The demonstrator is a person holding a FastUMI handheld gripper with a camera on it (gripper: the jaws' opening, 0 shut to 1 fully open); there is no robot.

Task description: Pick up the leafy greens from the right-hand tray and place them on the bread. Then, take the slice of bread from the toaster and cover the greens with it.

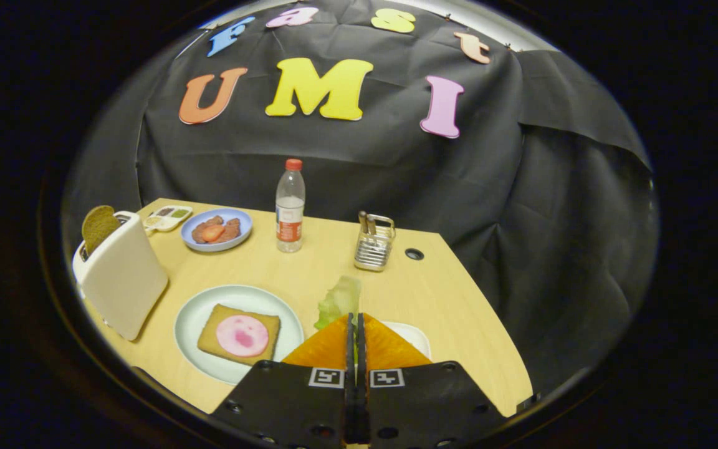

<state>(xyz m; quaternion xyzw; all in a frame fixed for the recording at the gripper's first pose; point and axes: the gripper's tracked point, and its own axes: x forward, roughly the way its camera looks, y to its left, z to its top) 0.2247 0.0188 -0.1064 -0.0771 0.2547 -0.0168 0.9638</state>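
My gripper [355, 318] is shut on the pale leafy greens [339, 302], which stick up and to the left from the fingertips. Right behind the fingers lies the white right-hand tray [413, 335], mostly hidden by them. To the left of the fingers, a square slice of bread [212, 332] with a round pink slice of ham [242, 335] on it rests on a pale round plate [192, 315]. Further left stands a white toaster [121, 277] with a brown slice of bread [98, 226] poking out of its slot.
At the back of the wooden table [459, 312] are a blue plate [237, 216] of meat and tomato, a small sauce tray [167, 218], a water bottle [289, 206] and a metal utensil rack [374, 244]. A cable hole [414, 254] is near the rack.
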